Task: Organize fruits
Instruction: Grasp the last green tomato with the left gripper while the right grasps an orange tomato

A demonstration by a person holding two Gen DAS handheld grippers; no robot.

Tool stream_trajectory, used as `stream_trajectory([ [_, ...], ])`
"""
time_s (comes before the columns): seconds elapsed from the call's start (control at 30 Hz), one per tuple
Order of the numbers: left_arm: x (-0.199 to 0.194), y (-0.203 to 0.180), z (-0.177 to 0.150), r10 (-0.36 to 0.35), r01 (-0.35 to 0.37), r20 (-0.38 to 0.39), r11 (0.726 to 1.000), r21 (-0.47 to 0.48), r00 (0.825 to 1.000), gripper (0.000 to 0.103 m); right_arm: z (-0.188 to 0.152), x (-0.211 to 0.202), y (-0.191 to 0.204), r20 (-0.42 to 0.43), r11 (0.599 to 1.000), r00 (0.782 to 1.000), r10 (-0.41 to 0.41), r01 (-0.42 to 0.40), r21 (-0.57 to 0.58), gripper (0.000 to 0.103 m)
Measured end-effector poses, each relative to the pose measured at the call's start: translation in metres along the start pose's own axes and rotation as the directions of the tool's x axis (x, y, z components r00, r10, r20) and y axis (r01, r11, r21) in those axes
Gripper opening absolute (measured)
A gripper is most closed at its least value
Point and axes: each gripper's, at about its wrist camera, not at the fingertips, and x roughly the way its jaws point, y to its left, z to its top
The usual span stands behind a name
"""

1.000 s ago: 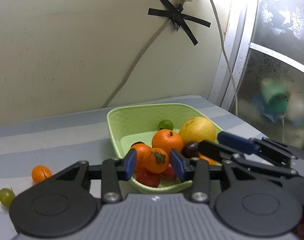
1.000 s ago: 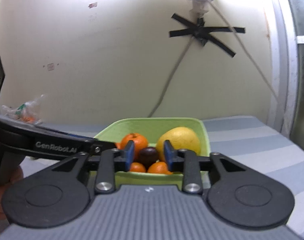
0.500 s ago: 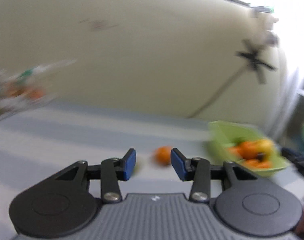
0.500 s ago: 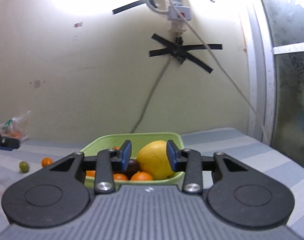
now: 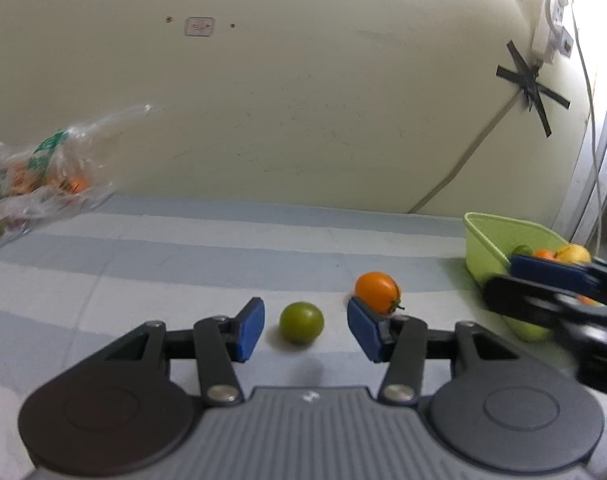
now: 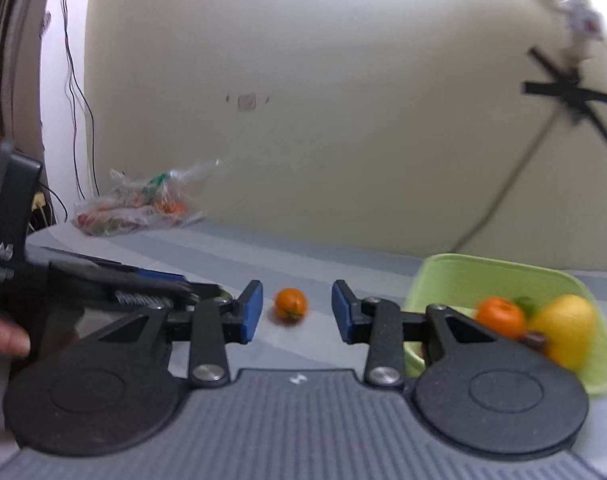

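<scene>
A bench [image 5: 183, 248] covered in a cloth of pale blue and grey stripes runs back to a cream wall [image 5: 303, 100], where a black tape cross [image 5: 531, 84] pins a cable below a white power strip [image 5: 549, 20]. A clear plastic bag [image 5: 35, 184] holding blurred orange and green produce lies far left against the wall. At the right stands a light green basket [image 6: 483, 276] with a large yellow fruit [image 6: 563, 332], an orange [image 6: 499, 316] and something green and something dark behind them, all smeared by blur; in the left wrist view the right gripper's fingers cover much of the basket.

The left gripper [image 5: 303, 330] has its jaws spread, and a small green fruit [image 5: 301, 322] sits on the cloth between them, touching neither pad. An orange tomato-like fruit [image 5: 377, 292] rests just beyond the right-hand pad. The right gripper [image 6: 295, 316] also has its jaws spread and holds nothing; that same orange fruit lies farther off, seen through the gap.
</scene>
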Motion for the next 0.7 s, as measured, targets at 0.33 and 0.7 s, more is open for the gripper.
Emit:
stream_trajectory([
  [0.33,0.018,0.018,-0.002,-0.023,0.015,-0.072,0.994,-0.11,0.997,0.039,0.007,0.08,-0.005,-0.157,0.997,0.988,-0.009,0.022,0.08,0.041],
  [0.7,0.014,0.018,-0.004,-0.069,0.063,-0.05,0.991,-0.119,0.996,0.025,0.003,0.091,-0.003,-0.235,0.989,0.97,0.063,-0.03,0.142,0.031],
])
